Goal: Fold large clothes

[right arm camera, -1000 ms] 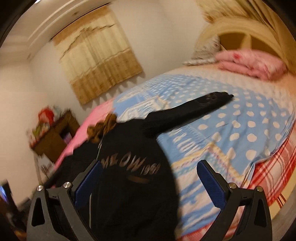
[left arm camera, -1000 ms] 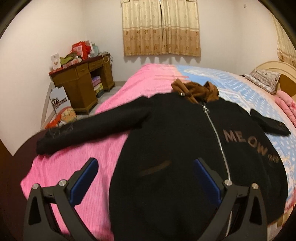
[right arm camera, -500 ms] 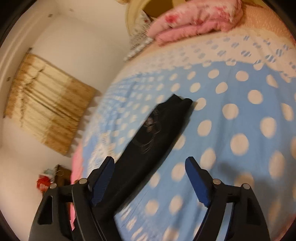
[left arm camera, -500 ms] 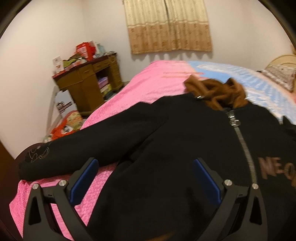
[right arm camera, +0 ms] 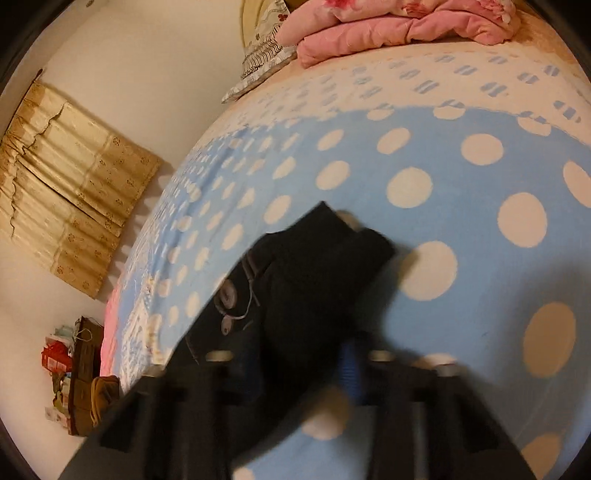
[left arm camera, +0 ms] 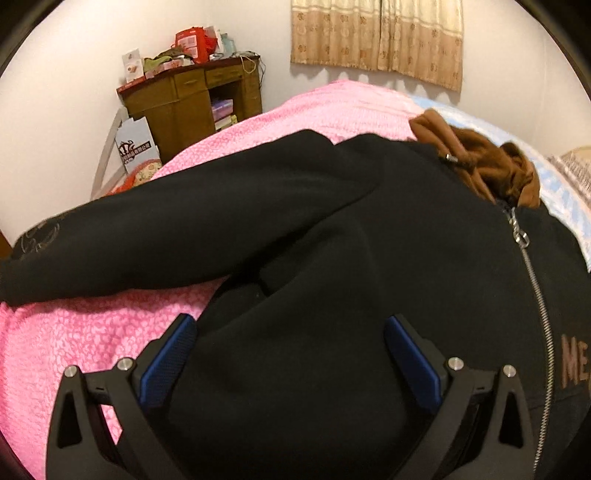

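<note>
Left tongs (left arm camera: 290, 354): black angular frame with triangular cutouts, silver screws, blue ribbed pads (left arm camera: 168, 360). Right tongs (right arm camera: 295, 369) look alike, blurred.

The jacket (left arm camera: 332, 258) lies on the bed (left arm camera: 74, 332), its hood (left arm camera: 480, 166) behind, a desk (left arm camera: 184, 99) beyond.

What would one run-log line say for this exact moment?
left hand-held gripper: open over black jacket | right hand-held gripper: closed on sleeve cuff | bed: jacket unfolded

A cluttered wooden desk (left arm camera: 192, 96) is seen against the wall, beige curtains (left arm camera: 376, 37) behind, and folded pink quilts (right arm camera: 399, 29) at the bed's (right arm camera: 443, 184) head.
</note>
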`<control>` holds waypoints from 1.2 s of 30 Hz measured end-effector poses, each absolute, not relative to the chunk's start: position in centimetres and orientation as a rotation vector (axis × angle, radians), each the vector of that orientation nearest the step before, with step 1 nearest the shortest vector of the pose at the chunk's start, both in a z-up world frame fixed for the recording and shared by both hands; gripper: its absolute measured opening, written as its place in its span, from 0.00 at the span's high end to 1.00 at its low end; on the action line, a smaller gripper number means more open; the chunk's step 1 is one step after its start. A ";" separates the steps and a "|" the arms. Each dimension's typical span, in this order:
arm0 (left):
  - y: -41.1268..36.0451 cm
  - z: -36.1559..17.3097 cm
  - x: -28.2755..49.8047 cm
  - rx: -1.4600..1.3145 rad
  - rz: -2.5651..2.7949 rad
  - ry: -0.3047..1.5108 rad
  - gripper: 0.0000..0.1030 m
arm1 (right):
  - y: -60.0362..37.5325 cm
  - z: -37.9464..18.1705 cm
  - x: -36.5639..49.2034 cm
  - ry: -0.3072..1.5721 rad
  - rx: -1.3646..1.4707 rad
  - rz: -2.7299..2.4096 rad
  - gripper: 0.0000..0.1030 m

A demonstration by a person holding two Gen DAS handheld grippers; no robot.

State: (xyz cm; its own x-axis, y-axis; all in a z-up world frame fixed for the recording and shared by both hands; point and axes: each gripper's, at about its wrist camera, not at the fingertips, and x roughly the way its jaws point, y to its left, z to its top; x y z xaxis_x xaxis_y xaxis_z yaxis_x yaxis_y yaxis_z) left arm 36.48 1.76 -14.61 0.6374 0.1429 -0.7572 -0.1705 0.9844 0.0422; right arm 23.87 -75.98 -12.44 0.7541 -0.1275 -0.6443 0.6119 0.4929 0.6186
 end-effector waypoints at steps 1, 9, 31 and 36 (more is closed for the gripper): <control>1.5 -14.6 36.6 -0.018 0.186 0.868 0.00 | -76.2 -12.5 23.6 0.578 0.963 -0.460 0.79; 1.3 -14.8 37.0 -0.039 0.171 0.859 0.00 | -67.7 -0.7 24.0 0.513 0.613 -0.413 0.81; 4.4 -14.1 35.4 -0.296 0.010 0.732 0.00 | -16.7 -4.2 43.2 0.735 0.011 0.272 0.82; 4.8 -14.2 35.1 -0.313 0.003 0.719 0.00 | -16.1 -10.4 45.8 0.902 0.127 0.396 0.59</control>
State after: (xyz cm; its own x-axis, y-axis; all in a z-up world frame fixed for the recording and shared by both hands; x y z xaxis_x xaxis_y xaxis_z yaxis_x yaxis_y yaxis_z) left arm 35.14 4.82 -14.20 0.7547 -0.1037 -0.6478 -0.1097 0.9536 -0.2803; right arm 45.84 -16.08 -10.37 0.5534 0.3867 -0.7377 -0.2810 0.9204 0.2717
